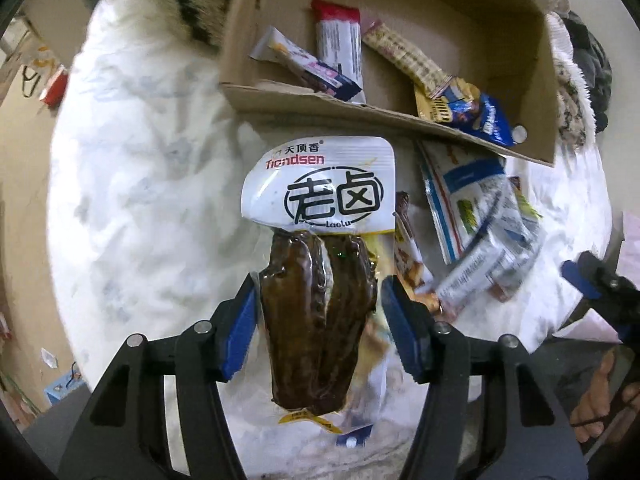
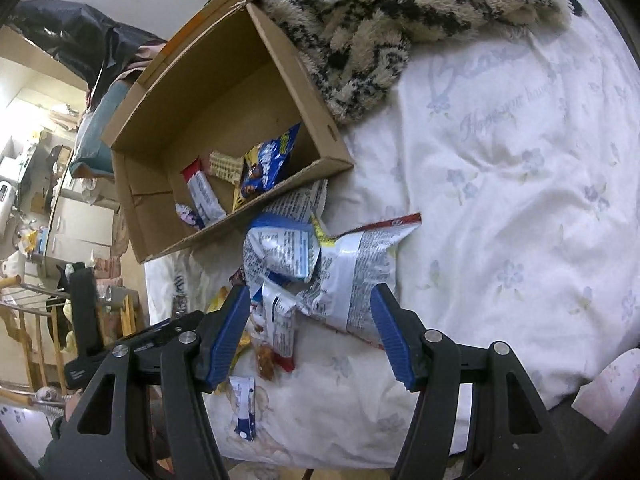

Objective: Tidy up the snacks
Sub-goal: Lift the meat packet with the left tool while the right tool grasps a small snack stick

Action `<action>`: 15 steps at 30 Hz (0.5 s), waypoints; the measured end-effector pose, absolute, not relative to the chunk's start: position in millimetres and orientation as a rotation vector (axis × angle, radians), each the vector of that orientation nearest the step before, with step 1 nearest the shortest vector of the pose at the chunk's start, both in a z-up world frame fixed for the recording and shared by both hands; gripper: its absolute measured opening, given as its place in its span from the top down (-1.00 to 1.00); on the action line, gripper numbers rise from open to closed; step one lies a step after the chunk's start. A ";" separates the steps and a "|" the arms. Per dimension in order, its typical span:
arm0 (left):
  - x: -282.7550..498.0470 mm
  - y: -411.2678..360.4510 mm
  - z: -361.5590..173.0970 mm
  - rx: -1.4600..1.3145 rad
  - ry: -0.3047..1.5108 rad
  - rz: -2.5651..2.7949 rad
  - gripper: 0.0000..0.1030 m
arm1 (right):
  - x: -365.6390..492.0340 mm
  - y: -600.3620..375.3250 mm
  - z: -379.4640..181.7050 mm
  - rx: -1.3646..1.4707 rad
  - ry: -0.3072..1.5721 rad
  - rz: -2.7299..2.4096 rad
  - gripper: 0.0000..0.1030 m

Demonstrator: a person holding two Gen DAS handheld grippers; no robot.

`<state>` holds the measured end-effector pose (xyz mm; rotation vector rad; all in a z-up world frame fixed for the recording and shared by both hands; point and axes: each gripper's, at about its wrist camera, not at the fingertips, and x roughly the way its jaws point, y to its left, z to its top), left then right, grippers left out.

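Observation:
My left gripper [image 1: 318, 300] stands wide, its blue pads [image 1: 240, 332] on either side of a vacuum pack of brown braised meat with a white "Laolu" label [image 1: 316, 304]; the left pad touches the pack, the right stands just off it. Whether the pack is lifted or lies on the bed I cannot tell. Beyond it is an open cardboard box [image 1: 304, 100] holding several snack bars and a blue packet [image 1: 480, 116]. My right gripper [image 2: 310, 316] is open and empty over a heap of white and blue snack bags [image 2: 320, 264] beside the box [image 2: 224, 224].
Everything lies on a white floral bed cover [image 2: 500, 180]. A furry patterned blanket [image 2: 380, 20] lies behind the box. More loose packets [image 1: 476, 216] lie right of the meat pack, and a small blue packet [image 2: 245, 408] near the bed edge. Room furniture stands at the left.

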<state>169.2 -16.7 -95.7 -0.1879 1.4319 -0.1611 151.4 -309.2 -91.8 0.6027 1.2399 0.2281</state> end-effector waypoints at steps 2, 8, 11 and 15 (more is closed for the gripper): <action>154.6 -15.9 -80.0 -0.169 1.400 -0.144 -0.10 | 147.2 -301.7 -97.1 0.614 1.266 0.255 -0.27; 115.8 14.2 -55.9 -0.208 1.340 -0.084 -0.10 | 136.9 -246.4 -127.0 0.571 1.407 0.350 -0.26; 109.0 33.1 -62.4 -0.218 1.329 -0.058 -0.10 | 138.2 -218.5 -133.8 0.493 1.436 0.376 -0.20; 115.8 30.6 -72.6 -0.179 1.308 -0.020 -0.11 | 143.7 -191.7 -151.7 0.409 1.492 0.377 0.03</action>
